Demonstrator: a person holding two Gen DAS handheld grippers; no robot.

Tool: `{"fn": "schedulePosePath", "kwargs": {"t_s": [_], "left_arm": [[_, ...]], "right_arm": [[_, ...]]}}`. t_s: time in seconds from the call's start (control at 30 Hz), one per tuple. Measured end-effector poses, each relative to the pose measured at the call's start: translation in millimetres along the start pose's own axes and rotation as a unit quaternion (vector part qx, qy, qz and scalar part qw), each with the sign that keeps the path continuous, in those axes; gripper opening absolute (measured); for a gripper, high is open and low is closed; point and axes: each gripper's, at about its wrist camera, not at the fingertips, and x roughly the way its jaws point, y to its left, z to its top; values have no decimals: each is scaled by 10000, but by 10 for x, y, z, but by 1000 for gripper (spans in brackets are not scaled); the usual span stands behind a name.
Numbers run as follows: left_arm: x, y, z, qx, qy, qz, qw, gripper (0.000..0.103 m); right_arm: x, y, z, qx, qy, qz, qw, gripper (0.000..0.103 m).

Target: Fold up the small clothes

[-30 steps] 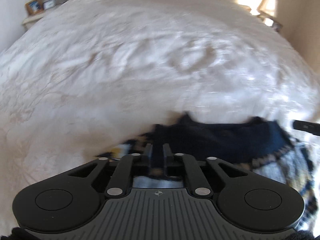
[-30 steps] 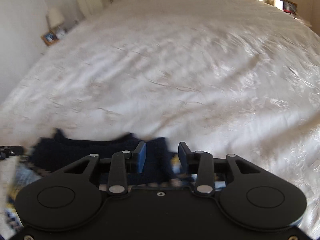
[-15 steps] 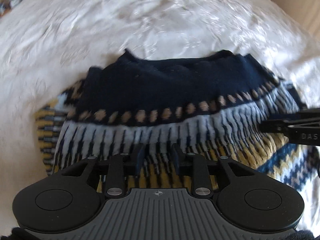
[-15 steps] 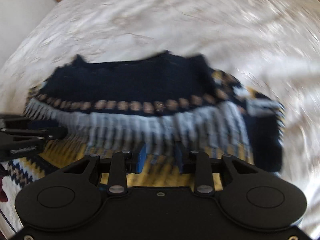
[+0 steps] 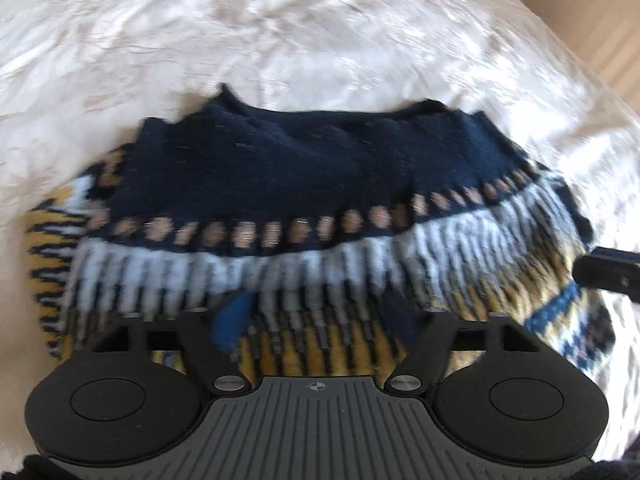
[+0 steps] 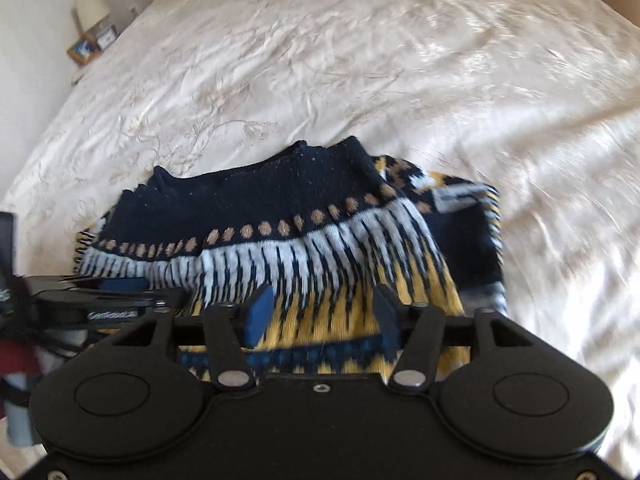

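Observation:
A small knitted sweater [image 5: 304, 184], navy at the top with tan dots, white fringe pattern and yellow bands, lies folded on the white bed. It also shows in the right wrist view [image 6: 280, 216]. My left gripper [image 5: 316, 324] is open and empty, hovering just over the sweater's near yellow part. My right gripper [image 6: 320, 316] is open and empty over the same near edge. The right gripper's tip [image 5: 604, 272] enters the left wrist view at the right; the left gripper [image 6: 100, 300] shows at the left of the right wrist view.
The white embroidered bedspread [image 6: 360, 60] spreads all around the sweater. A nightstand with a lamp and photo frames [image 6: 90, 36] stands at the far left. A tan wall [image 5: 592, 20] runs along the bed's right side.
Both grippers let go of the sweater's top edge, opened wide and drew back to its near side. The sweater now lies folded on the bed.

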Motion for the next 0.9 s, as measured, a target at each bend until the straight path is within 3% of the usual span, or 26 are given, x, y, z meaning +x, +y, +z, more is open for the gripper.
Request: {"fn": "schedulePosePath", "kwargs": {"t_s": [0.2,0.47,0.63,0.8,0.9], "left_arm": [[154,-242,114,442,409,502,9969,90],[209,-301,70,425,230,570,9972,92],[140,-292,14,318,201,688,9969,90],[-48,-310,-48,-20,15,805,9967,68],[-182,-338,-130,-335,-37,957,9948,61]], "right_arm": [[-347,-103,-308,459,-85,-203,9987,68],[-604,-373,-697,1006,-141,-275,9944,77],[-544,-608,-688,1178,-113,-103,9929,80],[-394,-872,-509,1112,-160,278,9933,85],[-266,-1010,-368,1039,-154,500,9932,88]]}}
